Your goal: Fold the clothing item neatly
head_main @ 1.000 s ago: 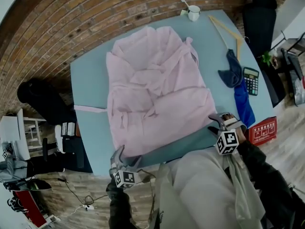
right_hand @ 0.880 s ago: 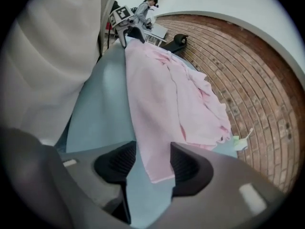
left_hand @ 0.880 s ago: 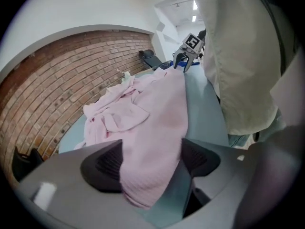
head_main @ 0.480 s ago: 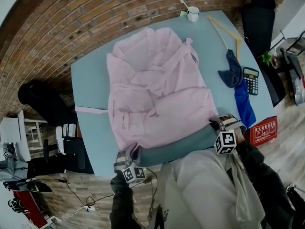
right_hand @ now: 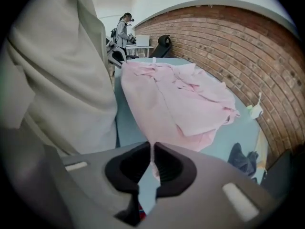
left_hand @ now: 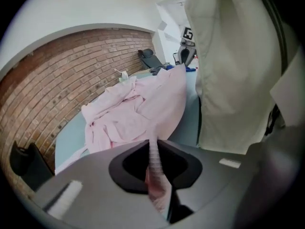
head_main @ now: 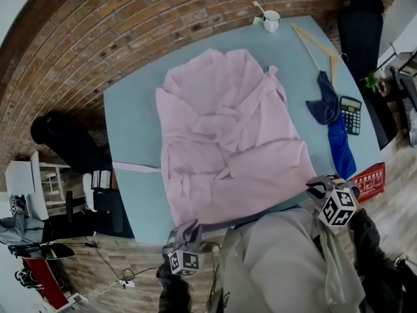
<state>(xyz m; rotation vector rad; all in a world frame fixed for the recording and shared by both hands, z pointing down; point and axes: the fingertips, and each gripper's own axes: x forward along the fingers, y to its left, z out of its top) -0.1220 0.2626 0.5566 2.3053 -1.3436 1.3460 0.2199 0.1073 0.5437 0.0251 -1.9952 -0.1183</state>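
The pink robe [head_main: 228, 135] lies wrinkled on the table [head_main: 130, 122], and our left gripper [head_main: 186, 231] and right gripper [head_main: 320, 188], open a second ago, now pinch its near corners.

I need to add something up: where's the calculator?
In the head view, the calculator lies on the table, far right, beside the blue cloth.

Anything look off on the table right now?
The pink robe lies rumpled rather than flat, and its belt strays sideways out to the table's left edge. A blue cloth sits bunched at the right.
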